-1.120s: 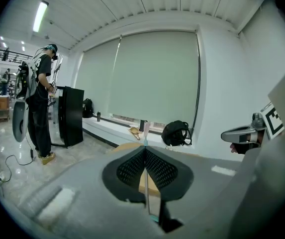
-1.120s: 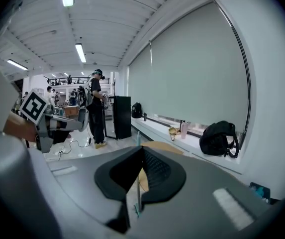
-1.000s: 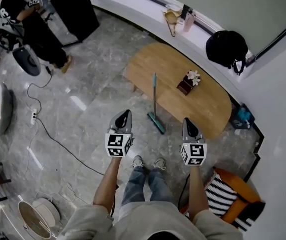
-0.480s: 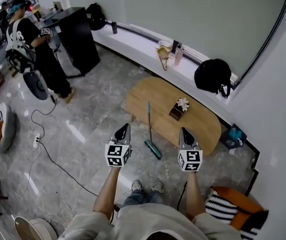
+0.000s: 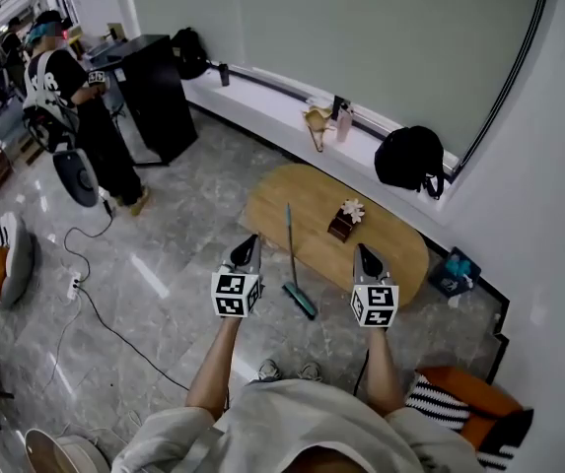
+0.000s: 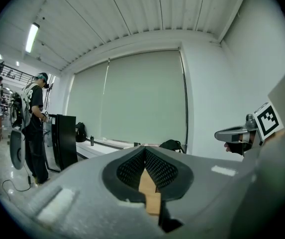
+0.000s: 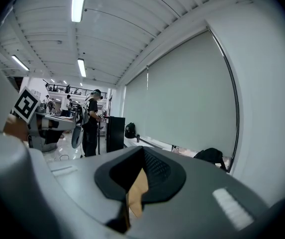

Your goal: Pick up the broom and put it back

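The broom [image 5: 289,244], with a thin teal handle, leans against the near edge of the oval wooden table [image 5: 400,254]; its teal head [image 5: 300,301] rests on the grey marble floor. I hold both grippers raised and roughly level, one on each side of the broom and apart from it. My left gripper [image 5: 249,240] is to the broom's left, my right gripper [image 5: 363,250] to its right. In the left gripper view the jaws [image 6: 145,151] meet with nothing between them. The right gripper [image 7: 143,151] looks the same in its own view. Neither gripper view shows the broom.
A small dark box with a flower [image 5: 345,220] sits on the table. A black backpack [image 5: 410,161] lies on the window ledge. A person [image 5: 65,97] stands by a black cabinet [image 5: 154,87] at the back left. A cable [image 5: 114,328] crosses the floor; an orange chair [image 5: 459,397] is at my right.
Both grippers have risen together, still side by side. The head view has tilted up, so the broom and table sit lower and more wall shows.
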`<state>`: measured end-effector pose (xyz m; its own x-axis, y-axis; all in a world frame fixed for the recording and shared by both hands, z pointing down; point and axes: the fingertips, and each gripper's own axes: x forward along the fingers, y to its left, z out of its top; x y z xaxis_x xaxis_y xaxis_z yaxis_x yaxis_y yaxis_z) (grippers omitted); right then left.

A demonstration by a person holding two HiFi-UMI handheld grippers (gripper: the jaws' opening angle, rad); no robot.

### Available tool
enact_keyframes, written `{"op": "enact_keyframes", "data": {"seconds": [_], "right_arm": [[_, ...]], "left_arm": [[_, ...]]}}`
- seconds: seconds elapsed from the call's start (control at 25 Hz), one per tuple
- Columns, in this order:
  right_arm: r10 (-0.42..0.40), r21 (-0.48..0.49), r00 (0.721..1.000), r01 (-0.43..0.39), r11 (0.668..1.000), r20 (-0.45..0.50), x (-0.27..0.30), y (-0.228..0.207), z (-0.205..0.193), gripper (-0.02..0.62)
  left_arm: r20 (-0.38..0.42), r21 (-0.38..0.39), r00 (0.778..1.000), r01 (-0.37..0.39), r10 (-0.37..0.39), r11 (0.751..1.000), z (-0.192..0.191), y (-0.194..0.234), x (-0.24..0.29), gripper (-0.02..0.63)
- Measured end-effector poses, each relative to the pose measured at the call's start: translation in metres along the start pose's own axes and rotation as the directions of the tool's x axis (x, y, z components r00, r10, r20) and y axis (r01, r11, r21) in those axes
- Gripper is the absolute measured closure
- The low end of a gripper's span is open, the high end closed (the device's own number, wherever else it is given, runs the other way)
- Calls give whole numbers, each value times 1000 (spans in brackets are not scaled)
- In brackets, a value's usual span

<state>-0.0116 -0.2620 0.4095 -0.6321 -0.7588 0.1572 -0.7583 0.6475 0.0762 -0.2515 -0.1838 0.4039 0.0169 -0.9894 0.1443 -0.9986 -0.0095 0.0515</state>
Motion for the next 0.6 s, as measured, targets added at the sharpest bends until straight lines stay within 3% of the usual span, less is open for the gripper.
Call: {"op": "enact_keyframes", "data": {"seconds": [0.6], "right_arm": [[4, -19, 1000, -4, 1000, -3, -27, -6, 7, 594]], "left_arm": [[9, -1, 1000, 9, -9, 1000, 11, -21, -16, 604]]}}
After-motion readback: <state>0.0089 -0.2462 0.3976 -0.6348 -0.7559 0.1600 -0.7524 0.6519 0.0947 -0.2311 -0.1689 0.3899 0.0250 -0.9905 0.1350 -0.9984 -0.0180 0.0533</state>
